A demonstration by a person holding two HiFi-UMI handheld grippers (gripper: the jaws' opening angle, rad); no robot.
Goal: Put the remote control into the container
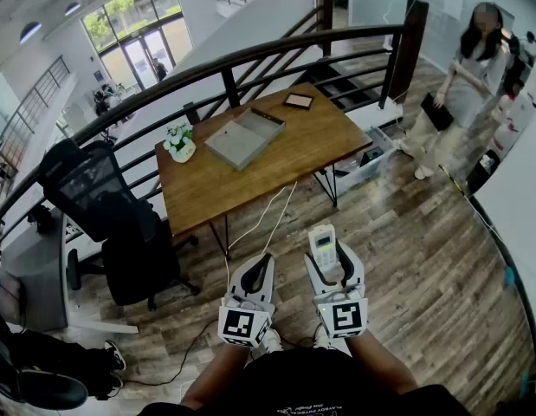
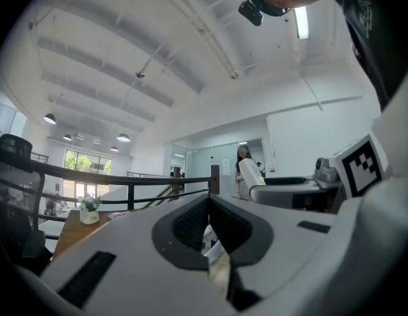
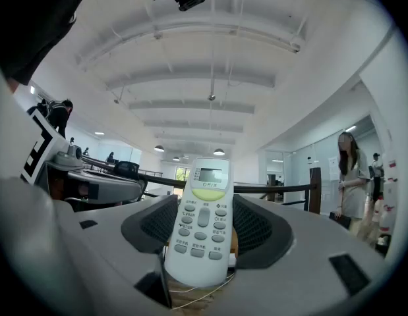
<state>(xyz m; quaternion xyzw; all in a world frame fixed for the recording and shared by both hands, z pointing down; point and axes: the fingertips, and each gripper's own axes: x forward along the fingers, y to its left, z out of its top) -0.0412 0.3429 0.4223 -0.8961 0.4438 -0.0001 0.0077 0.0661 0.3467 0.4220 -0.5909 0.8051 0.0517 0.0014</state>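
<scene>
Remote control [image 1: 322, 243]: white, gripped between the jaws of the right gripper, display end pointing out past the fingertips; held above the floor, well apart from the container.
Right gripper [image 1: 328, 258]: jaws set wide, pads pressing on both long sides of the remote control.
Left gripper [image 1: 261, 267]: just beside the right gripper, jaws drawn together, nothing between them.
Container [image 1: 242, 139]: shallow grey tray, lying on the far half of the table.
Table [image 1: 250, 180]: wooden, ahead of both grippers; also bears a white flower pot [image 1: 180, 144] near its left edge and a dark tablet [image 1: 298, 101] at its far corner.
Surroundings: black office chair [image 1: 103, 206] left of the table; dark railing [image 1: 250, 59] curving behind it; person [image 1: 462, 85] standing at far right.
</scene>
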